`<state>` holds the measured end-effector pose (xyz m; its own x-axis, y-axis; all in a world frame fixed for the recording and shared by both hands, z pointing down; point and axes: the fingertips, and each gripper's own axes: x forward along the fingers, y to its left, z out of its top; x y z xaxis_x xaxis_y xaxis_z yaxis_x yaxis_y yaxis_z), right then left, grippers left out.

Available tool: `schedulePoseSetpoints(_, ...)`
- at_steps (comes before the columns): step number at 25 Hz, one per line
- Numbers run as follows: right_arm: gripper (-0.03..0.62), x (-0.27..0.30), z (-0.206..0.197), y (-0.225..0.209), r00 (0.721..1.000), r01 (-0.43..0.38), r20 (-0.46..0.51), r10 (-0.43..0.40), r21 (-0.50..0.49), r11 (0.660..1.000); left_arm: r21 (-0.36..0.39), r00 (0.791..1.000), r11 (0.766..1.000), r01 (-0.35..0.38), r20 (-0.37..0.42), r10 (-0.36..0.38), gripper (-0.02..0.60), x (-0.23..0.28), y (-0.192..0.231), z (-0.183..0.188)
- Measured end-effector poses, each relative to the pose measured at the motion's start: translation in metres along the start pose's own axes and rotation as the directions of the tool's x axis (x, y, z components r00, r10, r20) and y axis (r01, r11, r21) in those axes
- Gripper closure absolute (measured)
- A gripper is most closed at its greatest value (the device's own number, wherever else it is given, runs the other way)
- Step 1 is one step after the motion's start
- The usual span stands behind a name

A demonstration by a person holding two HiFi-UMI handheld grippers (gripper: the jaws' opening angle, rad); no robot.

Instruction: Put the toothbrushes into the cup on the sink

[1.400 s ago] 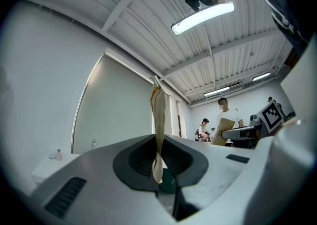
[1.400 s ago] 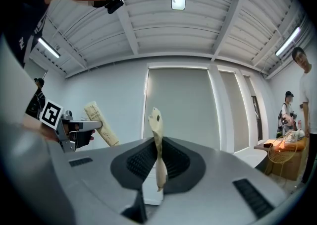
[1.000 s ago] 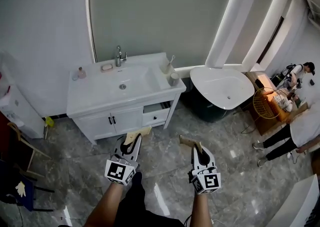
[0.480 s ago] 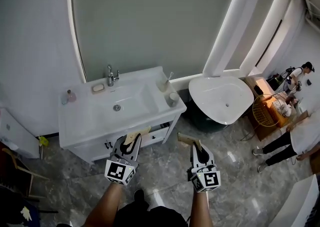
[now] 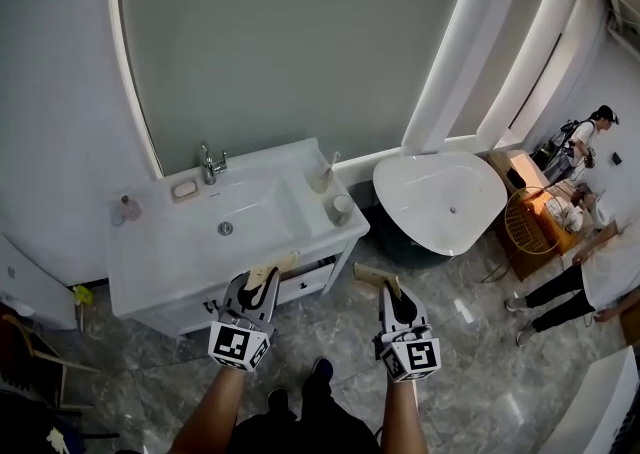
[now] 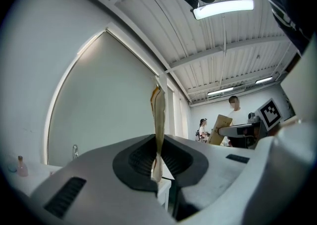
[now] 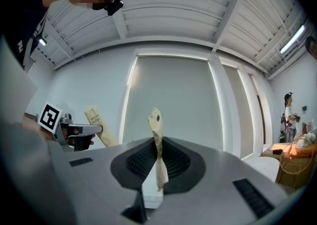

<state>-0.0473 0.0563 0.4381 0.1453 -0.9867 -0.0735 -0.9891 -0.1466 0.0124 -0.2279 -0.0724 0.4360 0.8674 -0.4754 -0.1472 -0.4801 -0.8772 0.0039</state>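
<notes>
My left gripper (image 5: 262,280) is shut on a beige paper-wrapped toothbrush (image 5: 273,266), which stands edge-on between the jaws in the left gripper view (image 6: 158,120). My right gripper (image 5: 388,292) is shut on a second wrapped toothbrush (image 5: 368,275), which shows twisted and upright in the right gripper view (image 7: 157,135). Both are held low in front of a white sink cabinet (image 5: 170,262). A white cup (image 5: 342,208) stands on the cabinet's right end. Behind it, a second holder (image 5: 322,180) has a brush in it.
On the sink top are a faucet (image 5: 210,164), a soap dish (image 5: 184,189) and a small bottle (image 5: 126,208). A round white basin (image 5: 440,192) stands to the right, then a wire basket (image 5: 530,217) and people (image 5: 585,142). The floor is grey marble.
The sink cabinet has slid left and nearer in the head view as the person walks toward it. Both grippers keep their place and hold on the wrapped toothbrushes.
</notes>
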Motion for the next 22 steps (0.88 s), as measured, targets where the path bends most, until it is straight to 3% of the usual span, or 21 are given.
schedulePoseSetpoints(12,0.546,0.092,-0.017,-0.085,0.993,-0.121,-0.011,0.121,-0.001,0.993,0.03,0.995,0.995,-0.099,0.008,0.099,0.535,0.112,0.002,-0.013)
schedulePoseSetpoints(17,0.546,0.123,-0.011,-0.106,0.986,-0.166,0.007,0.166,0.026,0.986,0.044,0.992,0.991,-0.128,0.011,0.128,0.535,0.143,0.003,-0.01)
schedulePoseSetpoints(22,0.546,0.146,-0.015,-0.111,0.987,-0.162,0.002,0.162,0.038,0.986,0.039,0.991,0.99,-0.134,-0.005,0.135,0.535,0.158,0.019,-0.018)
